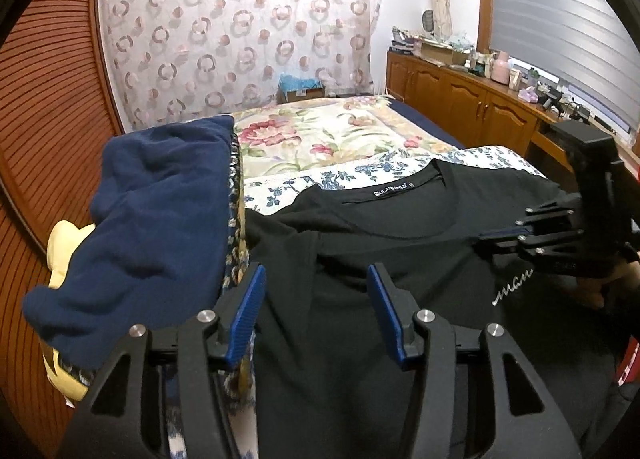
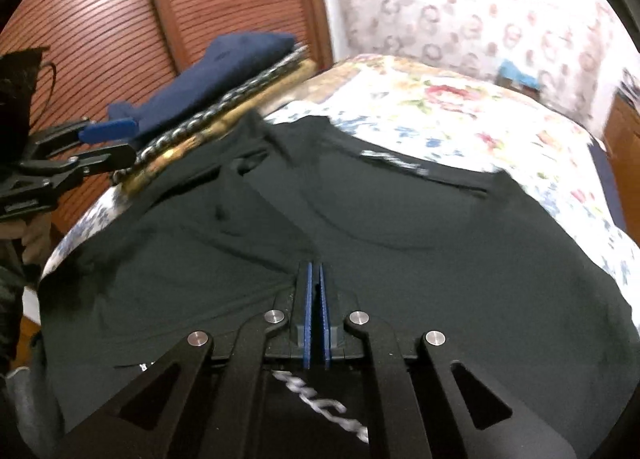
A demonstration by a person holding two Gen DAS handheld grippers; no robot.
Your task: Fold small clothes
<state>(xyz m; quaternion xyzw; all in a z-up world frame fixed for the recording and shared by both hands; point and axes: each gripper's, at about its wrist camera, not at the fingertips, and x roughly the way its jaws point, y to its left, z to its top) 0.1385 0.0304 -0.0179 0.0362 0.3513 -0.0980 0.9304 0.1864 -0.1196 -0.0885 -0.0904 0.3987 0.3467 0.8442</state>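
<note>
1. Shirt (image 1: 400,259), black, is lying spread on the bed (image 1: 320,139), collar and label pointing away from me toward the far curtain; its long axis is running straight out from the rig.
2. I am seeing the left gripper (image 1: 316,279) hanging wide open over the shirt's left side, near the sleeve, with cloth showing between its blue pads (image 1: 248,315) and nothing gripped.
3. I am reading the right gripper (image 2: 315,271) as pressed narrow, pads nearly together low over the shirt front; a dark sliver is showing between them, which I judge to be a pinch of shirt, though the blur is leaving some doubt.
4. Beside the shirt on its left, a navy garment (image 1: 152,211) is sitting folded on a stack; the left gripper is the nearer one to it.
5. I am judging the coming fold as turning on the left side: the sleeve is lying just ahead of and below the open gripper, so it is needing to drop and close there before crossing toward the right.
6. Both grippers are pointing forward along the shirt, roughly level with each other and well apart.
</note>
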